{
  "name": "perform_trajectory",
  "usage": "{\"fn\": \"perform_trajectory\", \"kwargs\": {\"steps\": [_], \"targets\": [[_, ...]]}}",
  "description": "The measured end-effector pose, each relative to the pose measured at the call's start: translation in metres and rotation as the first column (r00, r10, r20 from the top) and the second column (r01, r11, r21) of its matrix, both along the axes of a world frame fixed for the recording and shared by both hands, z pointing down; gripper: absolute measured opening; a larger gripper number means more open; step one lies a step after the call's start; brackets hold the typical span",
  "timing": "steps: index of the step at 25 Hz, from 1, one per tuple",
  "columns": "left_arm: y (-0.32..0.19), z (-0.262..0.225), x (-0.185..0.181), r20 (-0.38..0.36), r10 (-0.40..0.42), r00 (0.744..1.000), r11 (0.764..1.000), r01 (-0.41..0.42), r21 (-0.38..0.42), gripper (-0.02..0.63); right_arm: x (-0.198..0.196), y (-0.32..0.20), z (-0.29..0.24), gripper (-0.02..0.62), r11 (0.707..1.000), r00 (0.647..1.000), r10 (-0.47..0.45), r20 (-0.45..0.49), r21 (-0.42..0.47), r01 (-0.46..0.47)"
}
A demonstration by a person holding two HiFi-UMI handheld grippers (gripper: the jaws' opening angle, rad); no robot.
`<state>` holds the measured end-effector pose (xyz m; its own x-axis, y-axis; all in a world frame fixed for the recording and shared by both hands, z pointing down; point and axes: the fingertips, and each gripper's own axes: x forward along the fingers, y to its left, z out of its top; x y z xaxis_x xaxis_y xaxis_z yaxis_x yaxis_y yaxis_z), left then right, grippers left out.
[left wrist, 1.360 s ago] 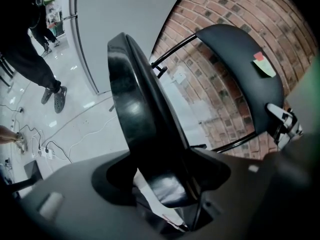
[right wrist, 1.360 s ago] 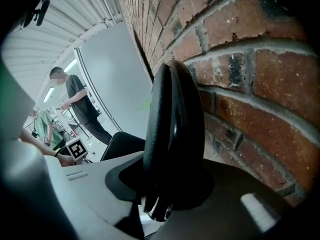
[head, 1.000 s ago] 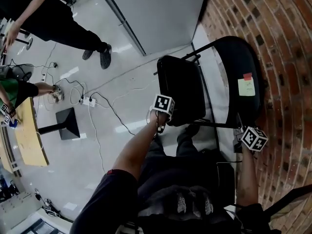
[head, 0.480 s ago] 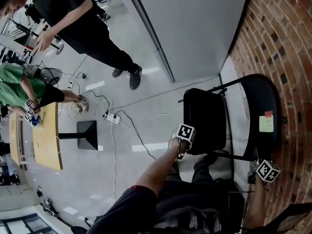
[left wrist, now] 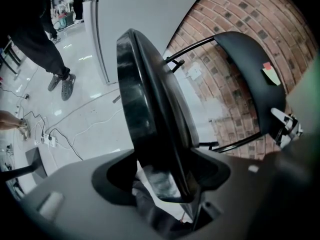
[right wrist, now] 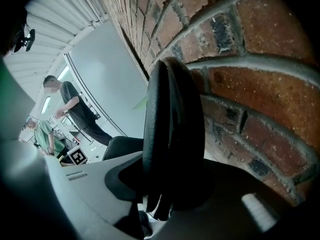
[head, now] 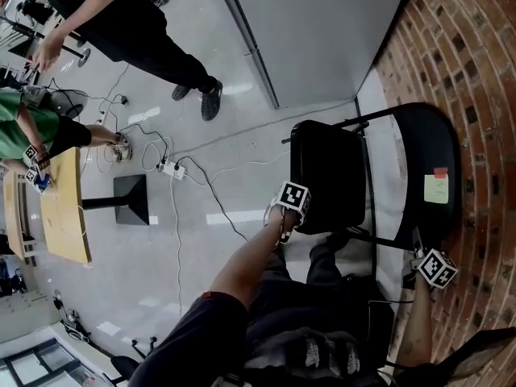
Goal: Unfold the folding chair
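Note:
A black folding chair stands by the brick wall. Its padded seat (head: 326, 172) tilts away from the backrest (head: 423, 156), which bears a yellow sticky note (head: 436, 189). My left gripper (head: 292, 208) is at the seat's near edge. In the left gripper view the seat's (left wrist: 150, 99) rim runs down between the jaws of the left gripper (left wrist: 162, 181), which are shut on it. My right gripper (head: 425, 258) is at the backrest's near end. In the right gripper view the backrest's (right wrist: 172, 114) edge is clamped in the right gripper (right wrist: 165, 199).
The brick wall (head: 476, 71) is close behind the chair. A grey panel wall (head: 322, 31) stands beyond it. A power strip with cables (head: 171, 168) lies on the glossy floor. A wooden table (head: 60, 208) and two people (head: 121, 22) are at the left.
The head view has swung about. My left gripper has shifted a little with the seat edge in it. The right gripper stays on the backrest.

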<state>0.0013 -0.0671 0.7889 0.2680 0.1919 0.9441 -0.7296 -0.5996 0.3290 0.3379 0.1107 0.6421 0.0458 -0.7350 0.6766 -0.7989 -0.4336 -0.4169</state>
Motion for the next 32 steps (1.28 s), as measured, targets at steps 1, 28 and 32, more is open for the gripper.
{"fn": "perform_trajectory", "kwargs": {"steps": [1, 28, 32], "targets": [[0.0, 0.001, -0.003, 0.002, -0.002, 1.0, 1.0, 0.002, -0.003, 0.322, -0.001, -0.001, 0.0, 0.12, 1.0, 1.0, -0.001, 0.001, 0.002, 0.001], [-0.029, 0.047, -0.074, 0.001, -0.066, 0.998, 0.998, 0.066, 0.01, 0.29, -0.024, -0.004, 0.035, 0.124, 0.996, 0.99, 0.044, 0.133, -0.087, -0.033], [-0.03, 0.051, -0.081, -0.016, -0.072, 0.997, 0.997, 0.072, 0.006, 0.29, -0.028, -0.005, 0.04, 0.124, 0.996, 0.988, 0.044, 0.147, -0.083, -0.032]]}}
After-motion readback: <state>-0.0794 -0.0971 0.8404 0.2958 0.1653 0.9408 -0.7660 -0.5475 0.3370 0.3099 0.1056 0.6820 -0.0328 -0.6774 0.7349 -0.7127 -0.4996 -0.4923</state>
